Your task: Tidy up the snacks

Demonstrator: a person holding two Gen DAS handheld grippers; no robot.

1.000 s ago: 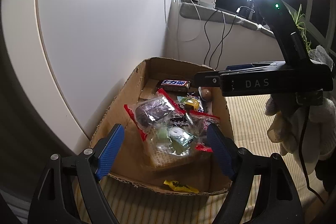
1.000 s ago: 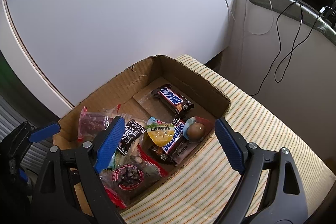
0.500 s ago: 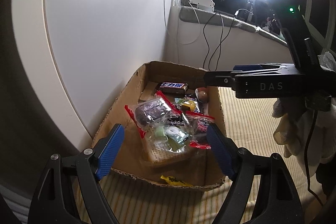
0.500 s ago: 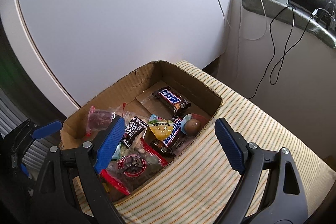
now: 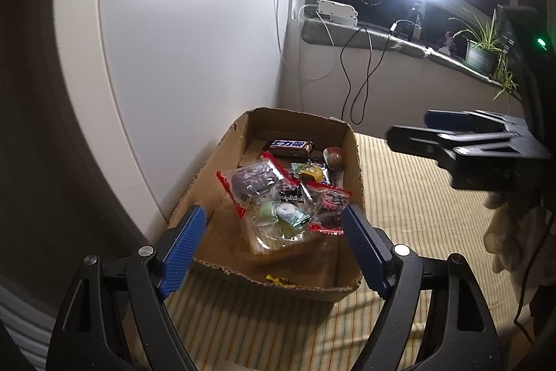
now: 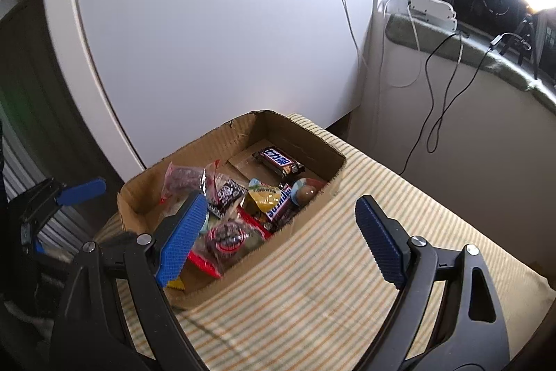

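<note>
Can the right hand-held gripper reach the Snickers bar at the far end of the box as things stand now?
Probably yes. The right hand-held gripper is open and empty, the cardboard box has no lid, and the Snickers bar lies uncovered on the box floor.

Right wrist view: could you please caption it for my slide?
Open right claw above a cardboard box of mixed snacks on a striped cloth.

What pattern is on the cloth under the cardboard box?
The cloth under the cardboard box has thin stripes, pale yellow with orange and greenish lines. It shows best in the right wrist view.
</note>
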